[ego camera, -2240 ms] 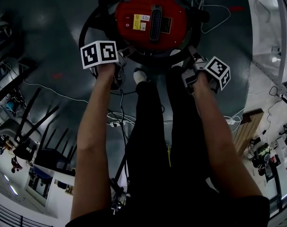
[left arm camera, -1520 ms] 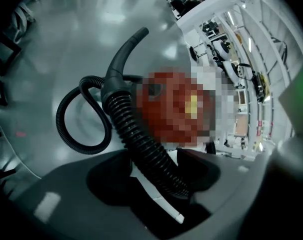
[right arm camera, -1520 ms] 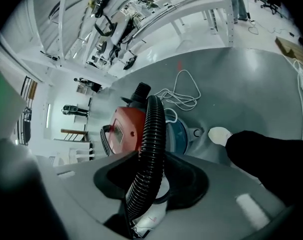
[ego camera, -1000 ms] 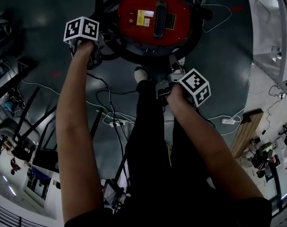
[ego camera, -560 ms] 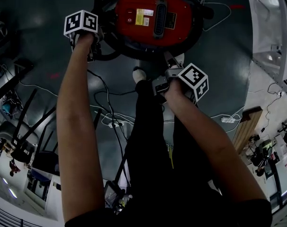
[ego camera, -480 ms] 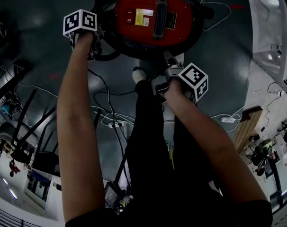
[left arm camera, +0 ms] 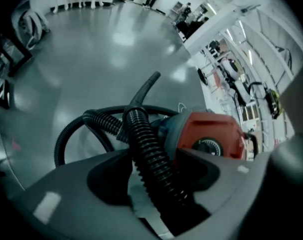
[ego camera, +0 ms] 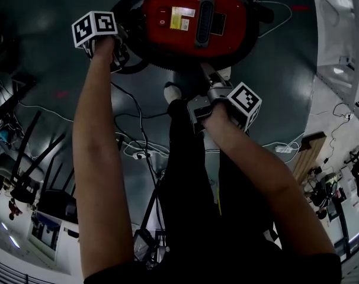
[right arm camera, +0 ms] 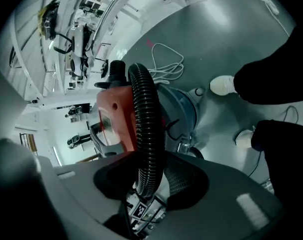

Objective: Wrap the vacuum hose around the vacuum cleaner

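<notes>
**A:** Grippers?

**B:** Both are on the vacuum hose [left arm camera: 141,144]. The left gripper [ego camera: 119,57] is at the left flank of the vacuum cleaner [ego camera: 191,18]. Its jaws stand wide, the hose lies slantwise across them, and both pads look to bear on it. The right gripper [ego camera: 208,78] is at the near edge, just beyond the person's white shoe [right arm camera: 222,85]. Its jaws are about half closed, pinching the hose square on.

**A:** Where's the machine, and what does it look like?

**B:** It's on the floor [ego camera: 55,70], on the far side of the person's feet. It has a red top with a black handle and a yellow label, over a blue-grey drum. The hose is black, ribbed and springy-looking. One stretch arches from the right gripper up along the red top. Beyond the left gripper it bulges out in a slack loop on the floor to the left. The nozzle [left arm camera: 150,81] pokes out on the far side.

**A:** Step in hand?

**B:** My read is that they are feeding slack round the body. The wrap is partway done and the left loop is not yet taken in.

**A:** How to do it well?

**B:** I'd hold the right grip as the anchor so the laid stretch can't spring off. The left should draw the loop in tight against the drum, low enough to seat rather than ride over the top. Ribbed hose wants to uncoil, so keep tension between the two grips and don't let both go at once. Watch the loose white cable [right arm camera: 164,59] on the floor beyond the machine, since it could get dragged under a turn.
</notes>
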`<act>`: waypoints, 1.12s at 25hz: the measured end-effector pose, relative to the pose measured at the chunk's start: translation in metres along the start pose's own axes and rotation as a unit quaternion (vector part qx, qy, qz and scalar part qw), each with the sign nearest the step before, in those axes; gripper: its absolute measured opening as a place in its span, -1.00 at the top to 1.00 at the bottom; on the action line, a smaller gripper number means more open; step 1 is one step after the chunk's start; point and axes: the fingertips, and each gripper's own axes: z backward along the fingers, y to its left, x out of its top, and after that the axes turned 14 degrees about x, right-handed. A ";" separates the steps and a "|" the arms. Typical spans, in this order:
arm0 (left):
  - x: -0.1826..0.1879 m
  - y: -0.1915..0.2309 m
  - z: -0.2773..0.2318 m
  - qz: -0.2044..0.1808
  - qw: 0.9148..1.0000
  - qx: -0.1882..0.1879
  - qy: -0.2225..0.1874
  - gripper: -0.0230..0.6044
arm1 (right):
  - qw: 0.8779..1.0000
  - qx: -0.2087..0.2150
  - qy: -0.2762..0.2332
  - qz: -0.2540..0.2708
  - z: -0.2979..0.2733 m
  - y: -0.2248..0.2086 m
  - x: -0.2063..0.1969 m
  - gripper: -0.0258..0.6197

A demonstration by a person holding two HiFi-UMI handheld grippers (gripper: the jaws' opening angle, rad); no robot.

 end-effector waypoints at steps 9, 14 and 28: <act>0.027 0.021 0.013 -0.002 0.992 0.080 -0.094 0.10 | 0.999 0.009 0.015 -0.036 -0.007 -0.004 -0.027 0.43; 0.035 0.001 0.011 -0.150 0.968 0.166 -0.114 0.42 | 0.998 0.028 0.018 -0.062 -0.017 -0.008 -0.031 0.42; -0.004 -0.006 0.030 -0.099 0.974 0.121 -0.166 0.39 | 0.995 0.037 0.083 -0.048 -0.033 -0.021 -0.041 0.39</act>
